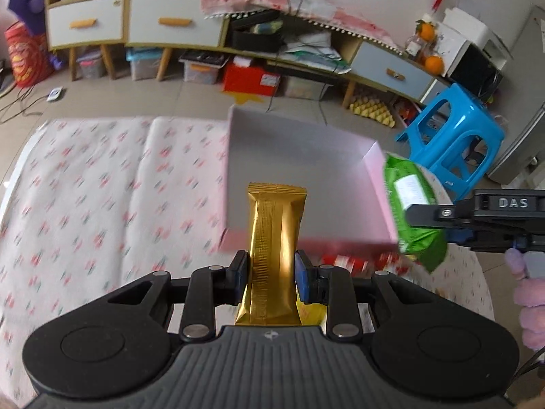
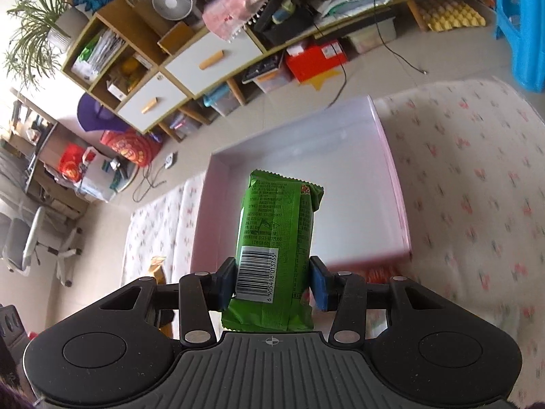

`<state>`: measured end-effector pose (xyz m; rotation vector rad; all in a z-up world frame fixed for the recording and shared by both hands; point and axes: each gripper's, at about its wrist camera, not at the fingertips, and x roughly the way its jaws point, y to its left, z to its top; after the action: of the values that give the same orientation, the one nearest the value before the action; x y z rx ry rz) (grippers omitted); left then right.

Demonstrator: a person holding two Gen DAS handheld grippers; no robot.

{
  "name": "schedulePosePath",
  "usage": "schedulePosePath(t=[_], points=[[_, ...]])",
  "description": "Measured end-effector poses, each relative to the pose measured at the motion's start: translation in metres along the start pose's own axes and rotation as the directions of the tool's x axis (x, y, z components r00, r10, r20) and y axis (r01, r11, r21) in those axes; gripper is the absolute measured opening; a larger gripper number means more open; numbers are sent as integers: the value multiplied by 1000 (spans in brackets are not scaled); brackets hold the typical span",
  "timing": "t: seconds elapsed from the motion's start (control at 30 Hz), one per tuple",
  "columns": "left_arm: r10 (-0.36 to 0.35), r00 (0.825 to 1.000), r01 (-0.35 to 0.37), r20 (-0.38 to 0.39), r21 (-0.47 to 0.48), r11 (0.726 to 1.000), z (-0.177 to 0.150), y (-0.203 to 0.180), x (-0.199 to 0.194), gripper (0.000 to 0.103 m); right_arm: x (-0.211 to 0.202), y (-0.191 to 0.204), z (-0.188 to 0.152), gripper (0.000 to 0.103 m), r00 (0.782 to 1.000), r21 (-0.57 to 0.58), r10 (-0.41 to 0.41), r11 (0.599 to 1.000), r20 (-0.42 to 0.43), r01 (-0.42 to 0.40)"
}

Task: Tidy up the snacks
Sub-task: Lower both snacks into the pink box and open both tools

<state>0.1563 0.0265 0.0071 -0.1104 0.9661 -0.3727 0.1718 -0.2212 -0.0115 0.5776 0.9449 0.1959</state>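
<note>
Gold-foil bar point(image 1: 275, 255) clamped in my left fingers point(image 1: 272, 281), green packet point(image 2: 277, 248) in my right fingers point(image 2: 272, 283), above the pink box point(image 2: 391, 177).

Both tongs, left point(image 1: 271, 277) and right point(image 2: 272, 281), angle downward (each clamped on something).

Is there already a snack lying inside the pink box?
No, the pink box shows only a bare white floor; the green packet is in the gripper.

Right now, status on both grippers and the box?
Left gripper shut on gold bar. Right gripper shut on green packet. Pink box ahead, looks empty. Nothing blocking.
</note>
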Motion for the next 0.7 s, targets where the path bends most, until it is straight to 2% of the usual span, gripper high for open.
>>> schedulePosePath(t=[0.27, 0.4, 0.7], points=[[-10, 1000, 9, 16, 64, 998, 34, -17, 58, 26, 55, -24, 44, 44, 1000, 31, 15, 999, -23, -14], [24, 1000, -25, 9, 83, 996, 42, -16, 81, 26, 80, -34, 60, 44, 999, 20, -1, 1000, -43, 2], [108, 994, -106, -9, 134, 985, 54, -13, 103, 26, 121, -25, 71, 44, 996, -46, -57, 997, -72, 53]])
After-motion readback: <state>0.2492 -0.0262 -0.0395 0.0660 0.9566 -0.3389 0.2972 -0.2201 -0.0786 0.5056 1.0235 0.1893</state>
